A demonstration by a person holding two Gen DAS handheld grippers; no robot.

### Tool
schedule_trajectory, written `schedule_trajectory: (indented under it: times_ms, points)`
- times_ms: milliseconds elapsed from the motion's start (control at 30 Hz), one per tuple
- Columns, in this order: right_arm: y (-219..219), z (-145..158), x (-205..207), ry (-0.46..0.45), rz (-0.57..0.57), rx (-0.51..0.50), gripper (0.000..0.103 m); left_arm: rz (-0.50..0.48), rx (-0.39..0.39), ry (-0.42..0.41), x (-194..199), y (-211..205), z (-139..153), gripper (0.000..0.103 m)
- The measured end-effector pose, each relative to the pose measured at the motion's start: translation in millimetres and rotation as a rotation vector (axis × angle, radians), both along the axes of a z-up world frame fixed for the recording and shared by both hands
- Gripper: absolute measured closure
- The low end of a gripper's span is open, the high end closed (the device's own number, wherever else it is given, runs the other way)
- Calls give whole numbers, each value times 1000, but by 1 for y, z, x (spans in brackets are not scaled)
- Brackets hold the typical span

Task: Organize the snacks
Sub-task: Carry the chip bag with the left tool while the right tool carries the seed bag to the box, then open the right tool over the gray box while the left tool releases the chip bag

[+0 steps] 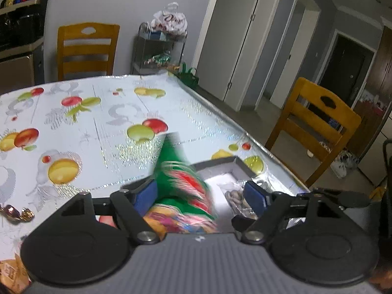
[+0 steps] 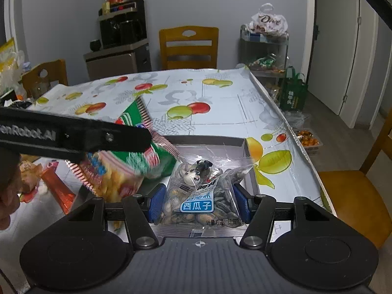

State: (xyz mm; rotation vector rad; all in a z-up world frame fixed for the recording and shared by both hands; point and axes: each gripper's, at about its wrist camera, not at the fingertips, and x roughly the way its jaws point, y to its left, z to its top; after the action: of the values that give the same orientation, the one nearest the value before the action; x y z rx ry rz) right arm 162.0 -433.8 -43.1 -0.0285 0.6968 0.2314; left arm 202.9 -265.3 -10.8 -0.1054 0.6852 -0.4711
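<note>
There's "enRobot.AI" in pale letters along the black gripper arm [image 2: 73, 134] crossing the left side. The clear seed packet [image 2: 201, 193] carries a blue label reading "西瓜子", with small print "计量方式" lower down. Back on the cart, the white plastic bag [image 2: 268, 22] shows "Dove". The green snack bag's print is too blurred to read.

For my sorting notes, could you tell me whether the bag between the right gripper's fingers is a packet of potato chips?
No, the clear seed packet between the right gripper fingers shows dark striped melon seeds.

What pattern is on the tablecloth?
Red, yellow and green fruit on the white tablecloth, clearest in the right wrist view.
</note>
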Motion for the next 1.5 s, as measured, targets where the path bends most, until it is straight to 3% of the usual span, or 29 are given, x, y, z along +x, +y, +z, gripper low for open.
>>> schedule_trajectory:
  times_ms: [267, 700, 833, 1067, 1500]
  points:
    - [-3, -8, 8, 31, -14, 12, 44, -11, 50, -21, -1, -4, -9, 25]
    - [-2, -6, 4, 3, 13, 23, 39, 25, 95, -48, -6, -2, -3, 24]
    - [0, 0, -3, -39, 13, 7, 25, 32, 91, -50, -8, 1, -2, 19]
    - [6, 7, -17, -74, 27, -39, 12, 38, 81, -61, -16, 5, 1, 5]
    - [6, 22, -42, -88, -7, -32, 6, 4, 165, -147, -50, 9, 14, 3]
